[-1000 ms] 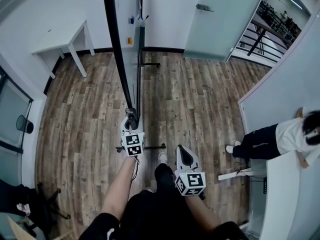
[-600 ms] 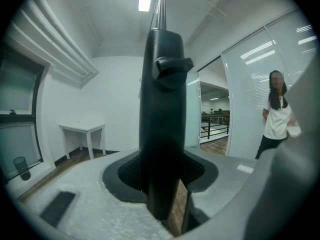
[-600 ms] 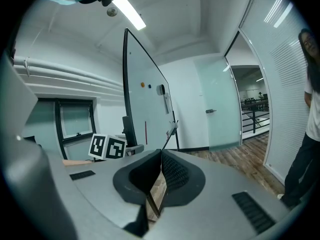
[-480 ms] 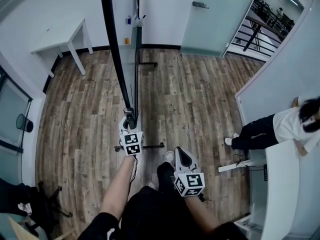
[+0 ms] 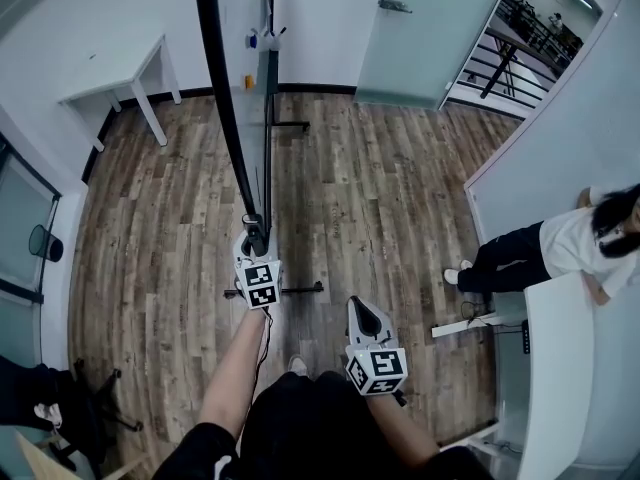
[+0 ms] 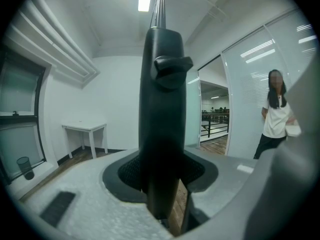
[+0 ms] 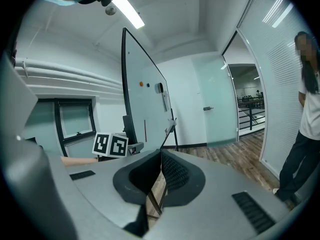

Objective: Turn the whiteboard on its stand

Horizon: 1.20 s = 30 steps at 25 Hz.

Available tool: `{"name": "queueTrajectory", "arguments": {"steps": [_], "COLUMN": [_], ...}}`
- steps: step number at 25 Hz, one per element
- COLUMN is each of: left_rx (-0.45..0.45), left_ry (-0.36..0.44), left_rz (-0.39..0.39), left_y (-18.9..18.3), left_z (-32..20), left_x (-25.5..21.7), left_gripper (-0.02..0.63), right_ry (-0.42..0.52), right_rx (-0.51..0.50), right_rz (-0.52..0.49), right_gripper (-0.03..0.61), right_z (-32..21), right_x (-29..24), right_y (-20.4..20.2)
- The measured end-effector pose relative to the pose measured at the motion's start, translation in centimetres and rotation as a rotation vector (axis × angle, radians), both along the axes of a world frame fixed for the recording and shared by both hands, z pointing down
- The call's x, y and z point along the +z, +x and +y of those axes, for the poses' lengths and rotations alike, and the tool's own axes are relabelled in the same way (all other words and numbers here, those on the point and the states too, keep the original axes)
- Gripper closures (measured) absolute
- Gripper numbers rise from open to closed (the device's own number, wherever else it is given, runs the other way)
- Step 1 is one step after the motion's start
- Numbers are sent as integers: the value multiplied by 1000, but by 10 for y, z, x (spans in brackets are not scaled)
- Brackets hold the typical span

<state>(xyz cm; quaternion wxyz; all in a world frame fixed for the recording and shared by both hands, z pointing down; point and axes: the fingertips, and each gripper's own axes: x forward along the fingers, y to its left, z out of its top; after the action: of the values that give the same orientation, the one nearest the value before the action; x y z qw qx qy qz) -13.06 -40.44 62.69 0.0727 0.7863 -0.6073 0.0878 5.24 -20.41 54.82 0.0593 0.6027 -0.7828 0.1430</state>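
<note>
Jaws of the left gripper (image 5: 255,236) are clamped partway open on the black frame edge of the whiteboard (image 5: 225,98), which stands edge-on ahead on its stand (image 5: 300,290). The right gripper (image 5: 362,313) is empty, its jaws together, apart from the board on its right. A table (image 5: 110,73) stands far left and a person (image 5: 560,253) stands far right. The left forearm (image 5: 235,368) reaches forward.
</note>
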Motion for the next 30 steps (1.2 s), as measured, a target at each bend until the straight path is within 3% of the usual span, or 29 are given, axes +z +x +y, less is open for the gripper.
{"name": "queueTrajectory", "arguments": {"steps": [11,21,30], "left_rx": [12,44,51], "left_ry": [-7,-2,-14], "left_rz": [-3,-3,-1], "left_y": [17,58,72], "left_z": [30,103,159], "left_x": [-2,-2,-1], "left_gripper": [436,436,436], "right_ry": [-13,-18,-5], "right_rx": [-9,8,21], "right_rz": [-13,-3,0], "right_gripper": [565,565,565], "right_z": [34,86,133], "right_x": [0,-1,-4], "right_y": [7,27,36]}}
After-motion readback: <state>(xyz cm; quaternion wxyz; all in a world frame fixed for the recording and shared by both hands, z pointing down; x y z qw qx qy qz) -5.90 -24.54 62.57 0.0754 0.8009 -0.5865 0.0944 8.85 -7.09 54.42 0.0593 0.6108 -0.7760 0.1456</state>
